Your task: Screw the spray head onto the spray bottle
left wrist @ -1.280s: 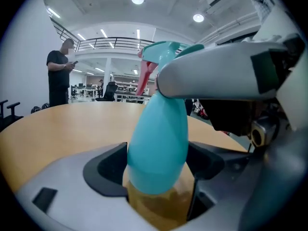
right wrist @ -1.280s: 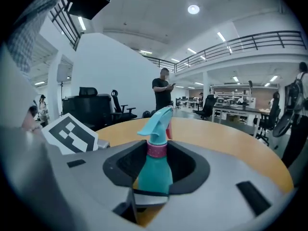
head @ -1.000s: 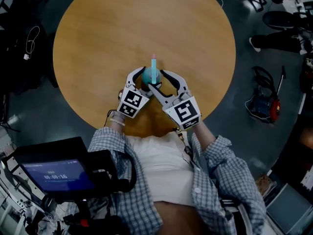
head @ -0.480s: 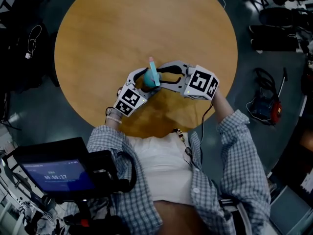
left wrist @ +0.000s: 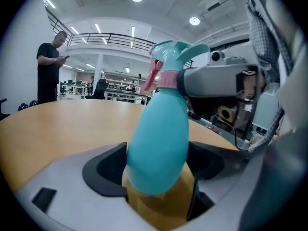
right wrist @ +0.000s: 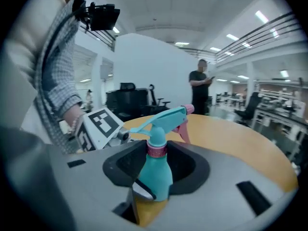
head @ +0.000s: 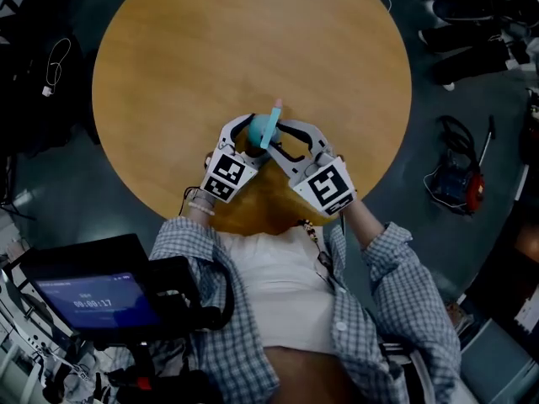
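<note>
Right gripper (right wrist: 156, 150) jaws have just been closing and now pinch the spray head (right wrist: 163, 118) collar, likely for another twist. Left gripper (left wrist: 158, 173) clamps the spray bottle (left wrist: 159, 138)

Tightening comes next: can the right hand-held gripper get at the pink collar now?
Likely yes: the right hand-held gripper straddles the pink collar, its jaws having just been closing onto it, while the left hand-held gripper grips the spray bottle lower down.

Teal spray bottle (left wrist: 159, 143) gripped between jaws, pink-collared spray head (left wrist: 175, 52) on top, wooden table (left wrist: 57, 129), person (left wrist: 50, 66) beyond
</note>
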Motion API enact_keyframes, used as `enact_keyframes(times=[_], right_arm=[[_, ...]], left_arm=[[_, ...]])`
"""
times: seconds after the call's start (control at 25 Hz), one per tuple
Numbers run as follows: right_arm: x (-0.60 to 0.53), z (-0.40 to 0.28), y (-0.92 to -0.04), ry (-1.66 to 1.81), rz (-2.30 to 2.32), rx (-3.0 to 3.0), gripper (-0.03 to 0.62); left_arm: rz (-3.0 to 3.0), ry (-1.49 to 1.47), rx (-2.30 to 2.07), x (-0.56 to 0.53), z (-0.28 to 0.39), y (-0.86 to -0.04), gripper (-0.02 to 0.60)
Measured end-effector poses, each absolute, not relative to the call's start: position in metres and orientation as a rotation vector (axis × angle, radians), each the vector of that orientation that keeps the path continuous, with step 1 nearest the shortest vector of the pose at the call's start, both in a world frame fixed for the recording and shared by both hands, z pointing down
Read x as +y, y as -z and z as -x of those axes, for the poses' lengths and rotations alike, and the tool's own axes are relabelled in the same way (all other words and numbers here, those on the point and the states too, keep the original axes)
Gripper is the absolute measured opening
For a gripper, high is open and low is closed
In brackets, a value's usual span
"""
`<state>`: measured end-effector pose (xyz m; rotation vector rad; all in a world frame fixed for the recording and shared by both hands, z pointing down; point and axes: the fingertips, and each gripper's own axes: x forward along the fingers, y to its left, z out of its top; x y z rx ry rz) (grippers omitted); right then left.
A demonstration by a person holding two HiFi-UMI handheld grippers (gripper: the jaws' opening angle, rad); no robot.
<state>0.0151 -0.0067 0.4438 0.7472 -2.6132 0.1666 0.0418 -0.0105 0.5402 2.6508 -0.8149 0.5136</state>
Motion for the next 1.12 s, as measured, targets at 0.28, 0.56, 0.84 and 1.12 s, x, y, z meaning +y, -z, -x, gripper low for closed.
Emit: enact_keyframes(times=[0.28, 0.56, 0.84, 1.12], right_arm=[[-0.017, -0.019, -0.448, -0.281, -1.445, -2.364, 0.124], [-0.010, -0.024, -0.448, -0.305, -1.122, -2.484, 0.141], [-0.003, -0.051, -0.435, -0.028, -0.466, -2.504, 0.206], [-0.007, -0.026, -0.451, -0.166, -0.150, -2.576, 0.204]], left_arm=[[-2.572, -0.479, -0.985, -0.019, -0.040, -0.542, 0.385], [-2.621, -0.503, -0.890, -0.017, -0.044, -0.545, 0.384], [-2.666, -0.509, -0.787, -0.015, -0.045, -0.543, 0.383], [-2.662, -0.509, -0.778, -0.014, -0.046, -0.545, 0.385]])
